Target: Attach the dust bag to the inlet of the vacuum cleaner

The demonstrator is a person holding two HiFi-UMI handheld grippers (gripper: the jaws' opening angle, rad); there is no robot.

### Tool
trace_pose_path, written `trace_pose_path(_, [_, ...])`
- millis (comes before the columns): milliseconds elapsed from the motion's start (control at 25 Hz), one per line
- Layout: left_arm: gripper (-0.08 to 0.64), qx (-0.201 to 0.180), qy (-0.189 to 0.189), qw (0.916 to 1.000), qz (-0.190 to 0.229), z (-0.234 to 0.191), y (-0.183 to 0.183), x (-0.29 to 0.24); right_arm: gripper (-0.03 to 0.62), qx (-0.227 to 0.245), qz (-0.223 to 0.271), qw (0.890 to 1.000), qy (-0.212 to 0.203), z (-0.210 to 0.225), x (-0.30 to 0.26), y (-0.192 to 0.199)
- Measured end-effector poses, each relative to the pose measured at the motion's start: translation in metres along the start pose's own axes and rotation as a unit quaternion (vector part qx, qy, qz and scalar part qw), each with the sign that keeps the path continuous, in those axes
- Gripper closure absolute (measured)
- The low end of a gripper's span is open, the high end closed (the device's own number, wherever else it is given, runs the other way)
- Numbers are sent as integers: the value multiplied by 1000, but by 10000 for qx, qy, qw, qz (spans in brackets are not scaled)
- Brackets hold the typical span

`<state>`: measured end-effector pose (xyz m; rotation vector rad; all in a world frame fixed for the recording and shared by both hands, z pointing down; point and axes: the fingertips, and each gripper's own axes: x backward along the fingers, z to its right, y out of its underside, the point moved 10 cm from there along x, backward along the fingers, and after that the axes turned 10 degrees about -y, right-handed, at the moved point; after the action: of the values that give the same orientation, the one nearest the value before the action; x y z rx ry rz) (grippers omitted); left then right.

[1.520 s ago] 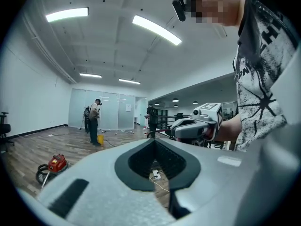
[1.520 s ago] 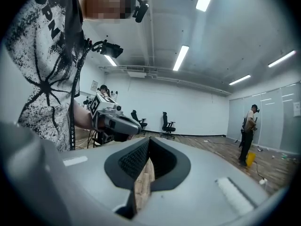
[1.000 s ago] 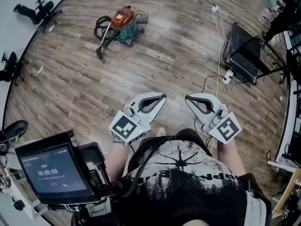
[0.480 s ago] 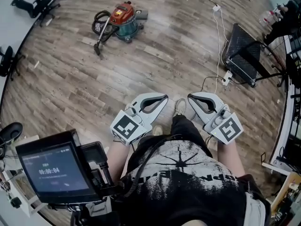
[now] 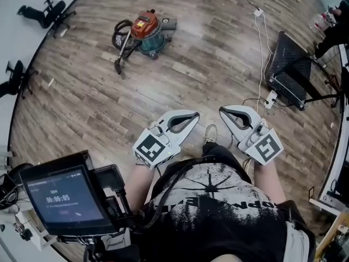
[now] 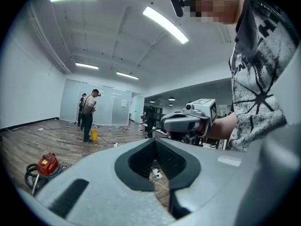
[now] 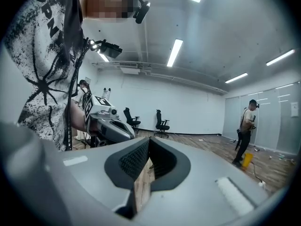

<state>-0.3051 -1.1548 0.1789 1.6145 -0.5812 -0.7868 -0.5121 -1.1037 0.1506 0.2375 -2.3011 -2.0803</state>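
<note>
The red and teal vacuum cleaner [image 5: 146, 31] stands far off on the wood floor, its black hose and floor nozzle [image 5: 121, 51] coiled at its left. The same vacuum cleaner [image 6: 45, 166] shows small at the lower left of the left gripper view. My left gripper [image 5: 195, 115] and right gripper [image 5: 222, 111] are held side by side in front of my body, well short of it. Both are shut with nothing between the jaws, as the left gripper [image 6: 154, 142] and right gripper [image 7: 148, 142] show in their own views. No dust bag is visible.
A black folding stand [image 5: 289, 64] is at the right, with a white cable and power strip [image 5: 267, 100] beside it. Office chairs [image 5: 41, 12] line the left wall. A tablet rig [image 5: 60, 198] sits at my lower left. Other people [image 6: 88, 114] stand by a yellow bucket [image 6: 94, 135].
A shoe has stepped into view between the grippers. Both grippers have shifted slightly right in the picture and remain shut and empty, side by side.
</note>
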Motion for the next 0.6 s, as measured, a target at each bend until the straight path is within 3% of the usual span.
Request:
trace_pose_path(320, [558, -133, 85, 9997, 168, -23, -44, -109, 588, -33, 48, 9999, 134, 108, 48, 5])
trace_pose_path(600, [558, -144, 64, 9999, 42, -31, -62, -199, 588, -144, 202, 9995, 209, 186, 97, 30])
